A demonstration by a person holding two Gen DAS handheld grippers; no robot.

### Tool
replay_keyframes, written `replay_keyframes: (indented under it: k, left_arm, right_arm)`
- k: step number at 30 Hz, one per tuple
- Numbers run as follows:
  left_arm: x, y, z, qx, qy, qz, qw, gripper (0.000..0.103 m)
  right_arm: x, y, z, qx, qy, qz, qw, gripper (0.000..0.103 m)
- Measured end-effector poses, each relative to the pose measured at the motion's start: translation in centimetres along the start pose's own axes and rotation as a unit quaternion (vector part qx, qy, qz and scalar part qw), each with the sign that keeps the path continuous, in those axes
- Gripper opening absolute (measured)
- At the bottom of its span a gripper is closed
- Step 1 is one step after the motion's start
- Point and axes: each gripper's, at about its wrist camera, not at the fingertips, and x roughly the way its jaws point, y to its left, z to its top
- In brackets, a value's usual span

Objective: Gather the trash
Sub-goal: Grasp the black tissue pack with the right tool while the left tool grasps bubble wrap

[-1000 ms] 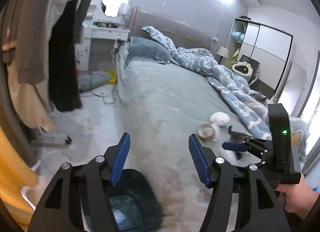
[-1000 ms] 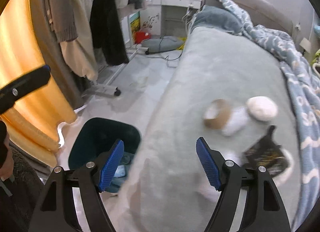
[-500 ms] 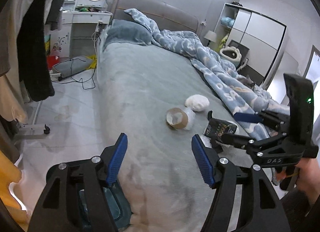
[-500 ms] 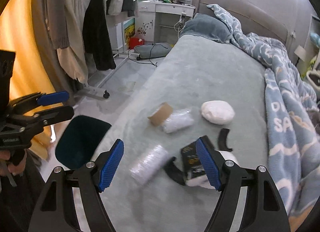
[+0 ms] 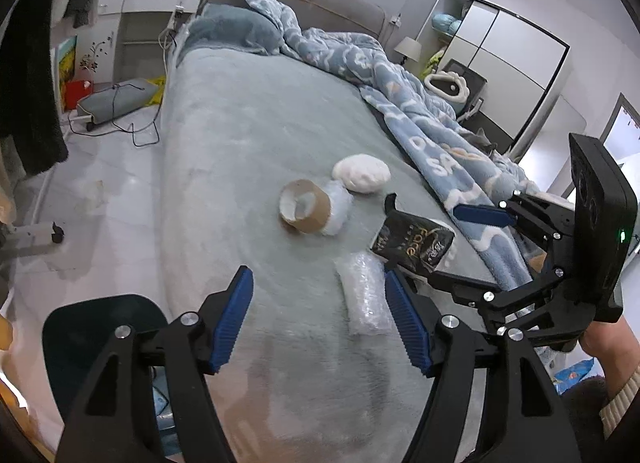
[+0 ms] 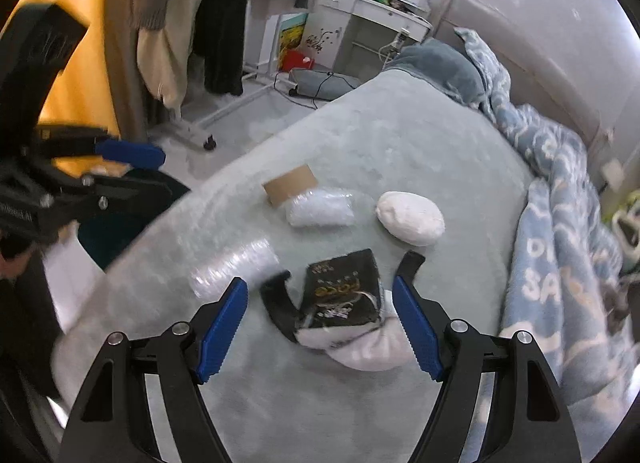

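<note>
Trash lies clustered on the bed [image 5: 248,131]: a black packet [image 6: 342,293] on a white wad, a bubble-wrap roll [image 5: 366,297], a cardboard tube [image 5: 306,211] with wrap stuffed in it, and a white lump [image 5: 362,173]. The bin [image 5: 92,339] stands on the floor beside the bed. The right gripper [image 6: 320,327] hovers wide open and empty, with the packet ahead between its fingers; closing low could snag the black strap or the bedding, or lift only the packet and leave the wad. The left gripper [image 5: 320,319] is opening, empty, the roll just beside one finger; soft wrap may squash and slip. Both tools work close together, so collision is possible.
</note>
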Motion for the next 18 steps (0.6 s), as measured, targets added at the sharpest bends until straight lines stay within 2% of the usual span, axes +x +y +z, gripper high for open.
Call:
replay_keyframes:
  k: [6, 9, 11, 13, 18]
  left_arm:
    - [1.4, -0.8, -0.5, 0.004, 0.018, -0.006, 0.9998, 0.071]
    - [2.1, -1.2, -0.7, 0.008, 0.026, -0.012, 0.9996, 0.071]
    - [2.6, -1.5, -0.9, 0.011, 0.032, -0.014, 0.9993, 0.071]
    - [3.1, -1.8, -1.1, 0.009, 0.038, -0.019, 0.9991, 0.071]
    - [4.5, -2.5, -1.8, 0.010, 0.057, -0.023, 0.9981, 0.070]
  right_arm:
    - [0.7, 0.7, -0.4, -0.068, 0.010, -0.039, 0.997, 0.076]
    - [1.0, 1.1, -0.7, -0.093, 0.014, -0.042, 0.995, 0.075]
    - [1.2, 1.2, -1.0, -0.106, 0.018, -0.042, 0.993, 0.070]
    - [1.4, 1.1, -1.1, -0.112, 0.021, -0.047, 0.992, 0.065]
    - [1.4, 0.8, -1.3, -0.110, 0.014, -0.041, 0.993, 0.063]
